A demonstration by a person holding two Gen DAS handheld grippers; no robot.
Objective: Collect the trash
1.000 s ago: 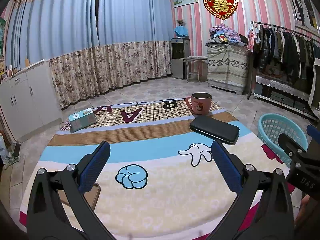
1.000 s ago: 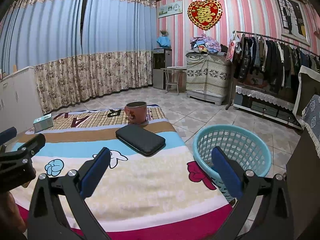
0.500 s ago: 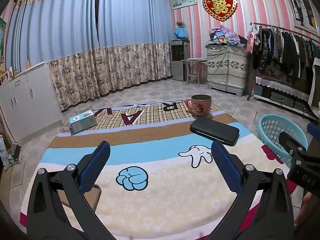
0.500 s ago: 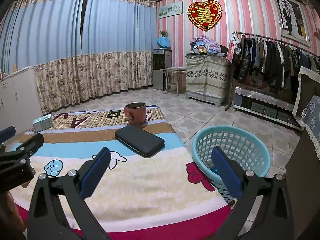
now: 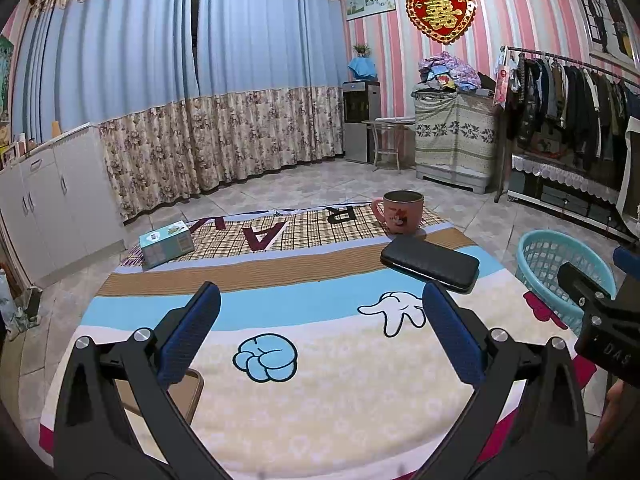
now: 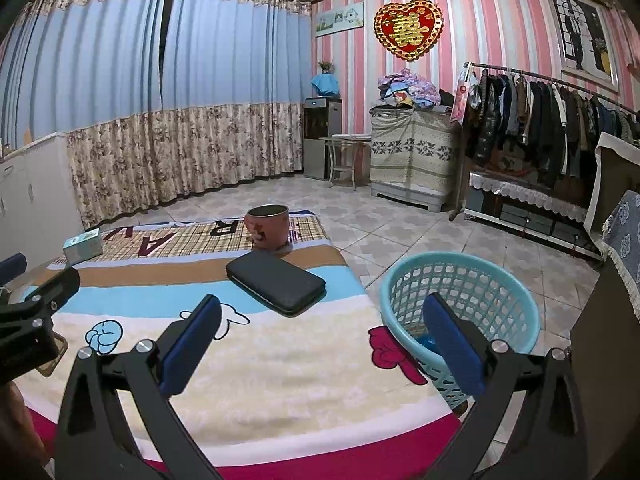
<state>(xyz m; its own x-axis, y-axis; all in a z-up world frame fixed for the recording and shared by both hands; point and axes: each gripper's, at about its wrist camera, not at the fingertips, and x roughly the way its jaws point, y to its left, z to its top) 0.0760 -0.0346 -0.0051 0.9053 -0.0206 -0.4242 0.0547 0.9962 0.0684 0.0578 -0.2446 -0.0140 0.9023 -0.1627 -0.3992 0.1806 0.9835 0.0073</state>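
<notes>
Near half of the surface (image 5: pixel 320 400) lies bare; case (image 5: pixel 430 263), mug (image 5: pixel 402 211) and box (image 5: pixel 167 243) crowd the far half.

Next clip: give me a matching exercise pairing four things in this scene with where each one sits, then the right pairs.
Things:
1. pink ceramic mug
2. flat black zip case
3. small teal cardboard box
4. light blue plastic mesh basket

Places:
A. on the floor, just off the table's right edge
B. far left, on the plaid strip
C. far right, on the plaid strip by the letter R
D. on the brown and blue stripes, in front of the mug

Pairs: 1-C, 2-D, 3-B, 4-A
</notes>
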